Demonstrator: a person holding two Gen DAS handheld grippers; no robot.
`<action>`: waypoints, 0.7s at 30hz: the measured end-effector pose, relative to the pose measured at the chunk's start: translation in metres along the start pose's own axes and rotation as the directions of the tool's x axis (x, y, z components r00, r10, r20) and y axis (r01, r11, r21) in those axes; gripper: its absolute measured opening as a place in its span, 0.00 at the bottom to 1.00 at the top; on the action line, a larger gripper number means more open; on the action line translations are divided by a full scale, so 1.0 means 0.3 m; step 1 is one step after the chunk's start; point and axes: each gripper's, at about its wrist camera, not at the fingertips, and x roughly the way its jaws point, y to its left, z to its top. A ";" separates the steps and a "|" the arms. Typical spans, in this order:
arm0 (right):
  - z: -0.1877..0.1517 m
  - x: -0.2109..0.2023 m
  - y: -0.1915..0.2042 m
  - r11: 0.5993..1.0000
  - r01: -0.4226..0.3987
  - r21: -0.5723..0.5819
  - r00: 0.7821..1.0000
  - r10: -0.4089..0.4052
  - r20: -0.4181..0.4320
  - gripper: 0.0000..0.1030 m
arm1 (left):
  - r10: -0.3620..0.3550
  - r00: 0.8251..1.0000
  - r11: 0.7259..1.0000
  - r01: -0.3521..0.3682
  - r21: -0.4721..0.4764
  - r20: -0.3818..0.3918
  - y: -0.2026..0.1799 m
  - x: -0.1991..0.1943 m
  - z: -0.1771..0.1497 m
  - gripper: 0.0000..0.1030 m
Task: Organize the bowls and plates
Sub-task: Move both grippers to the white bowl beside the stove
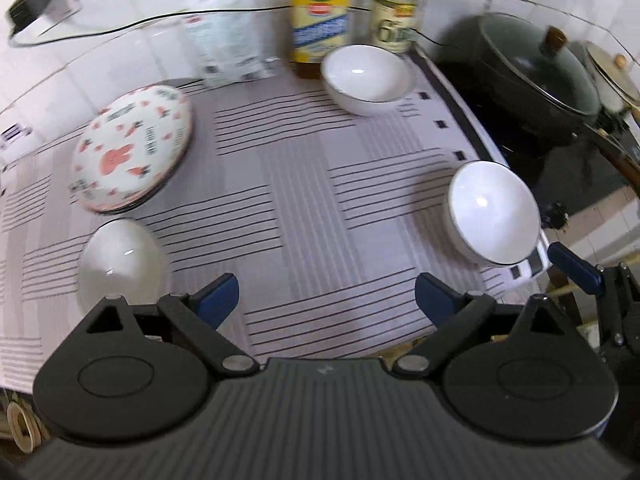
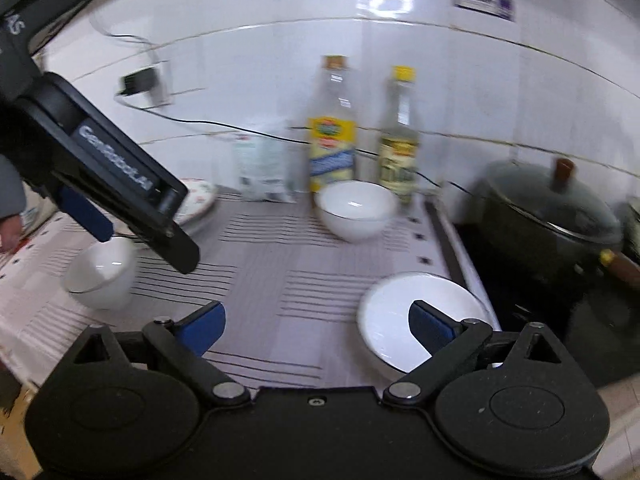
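Observation:
On the striped cloth stand three white bowls: one at the back, one at the right edge, one at the near left. A patterned plate stack lies at the left. My left gripper is open and empty above the cloth's front. In the right wrist view, my right gripper is open and empty, its right finger over the right bowl. The back bowl, left bowl and plates show there, with the left gripper body above them.
Two bottles and a white bag stand against the tiled wall. A black lidded wok sits on the stove at right. A charger and cable hang at the back left.

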 end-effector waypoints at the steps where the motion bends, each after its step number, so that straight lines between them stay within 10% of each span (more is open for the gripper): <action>1: -0.012 0.000 -0.018 1.000 0.017 0.010 1.000 -0.017 -0.006 0.97 | -0.006 1.000 1.000 0.006 0.014 -0.002 -0.026 0.011 0.005 0.93; 21: -0.211 0.217 -0.190 0.990 0.139 0.004 0.988 -0.138 -0.069 0.98 | -0.037 0.999 0.985 0.042 0.165 -0.032 -0.328 0.352 0.097 0.91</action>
